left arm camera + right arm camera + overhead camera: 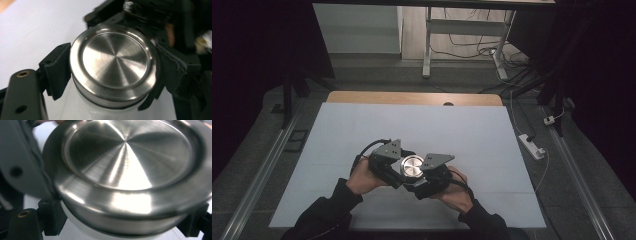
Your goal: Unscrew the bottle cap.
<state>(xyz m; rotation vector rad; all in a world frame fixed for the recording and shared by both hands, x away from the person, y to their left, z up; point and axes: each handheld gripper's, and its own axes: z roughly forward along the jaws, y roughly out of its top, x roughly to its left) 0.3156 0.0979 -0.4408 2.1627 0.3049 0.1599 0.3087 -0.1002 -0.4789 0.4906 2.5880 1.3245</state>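
While the high view has both my hands meeting over the white table (362, 130), my left gripper (388, 162) is clamped on the steel lid (412, 166), pads squeezing its rim in the left gripper view. My right gripper (432, 176) grips the white container (82, 230) just under that lid, seen in the right gripper view. No writing reads anywhere.

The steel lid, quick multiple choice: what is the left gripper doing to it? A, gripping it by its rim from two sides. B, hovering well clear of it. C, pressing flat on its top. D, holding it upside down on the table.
A: in the left gripper view the black pads press on opposite sides of the steel lid, so the left gripper clamps its rim.
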